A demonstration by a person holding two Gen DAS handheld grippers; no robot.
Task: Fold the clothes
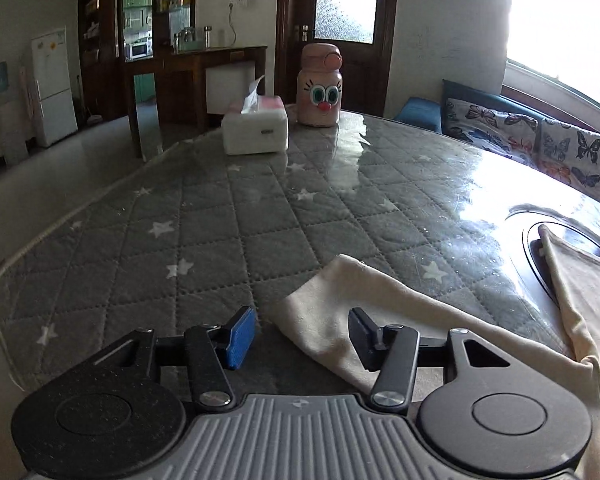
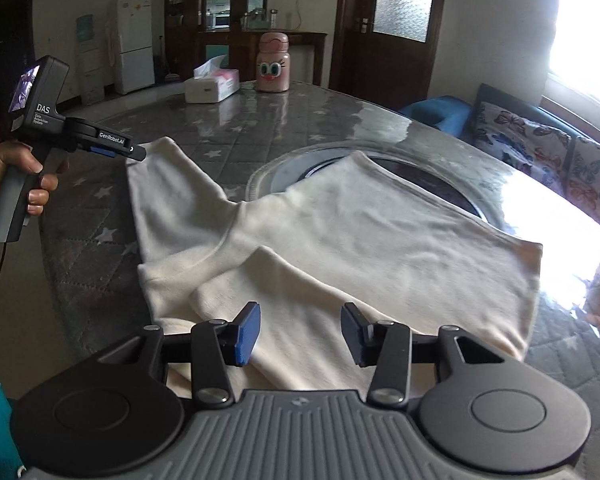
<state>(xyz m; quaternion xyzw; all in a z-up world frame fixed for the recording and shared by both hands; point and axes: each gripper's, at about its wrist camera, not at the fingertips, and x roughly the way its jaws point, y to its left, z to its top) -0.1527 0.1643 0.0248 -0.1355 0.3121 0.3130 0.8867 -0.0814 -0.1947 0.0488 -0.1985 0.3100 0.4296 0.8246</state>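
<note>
One cream long-sleeved top (image 2: 340, 240) lies spread on the table (image 2: 300, 120), its body reaching over a dark round inset (image 2: 412, 172) in the table surface; one sleeve runs out toward the left tongs, the other lies angled across the lower body just ahead of the right tongs. Left tongs (image 1: 298, 334): released, jaws apart, straddling the cuff end of the far sleeve (image 1: 340, 304), not visibly pinching it; in the right wrist view they appear at the sleeve tip, held by a hand (image 2: 16, 176). Right tongs (image 2: 300, 330): released, jaws apart above the near sleeve (image 2: 268, 300), nothing between the pads. Whether the near sleeve is a fold already made or just how the garment fell cannot be settled from this view. Risks, as judgement: the glossy clear cover on the table looks slick, so a pull at one cuff could drag the whole top instead of folding it; soft knit may bunch or be grabbed in two layers; the inset rim could catch the hem; a wide sweep could reach the far items. Count: tops 1, sleeves 2, tongs 2, tissue box (image 1: 256, 130) 1, pink cartoon-faced bottle (image 1: 319, 86) 1, butterfly-print cushions (image 1: 532, 140) at least 2.
</note>
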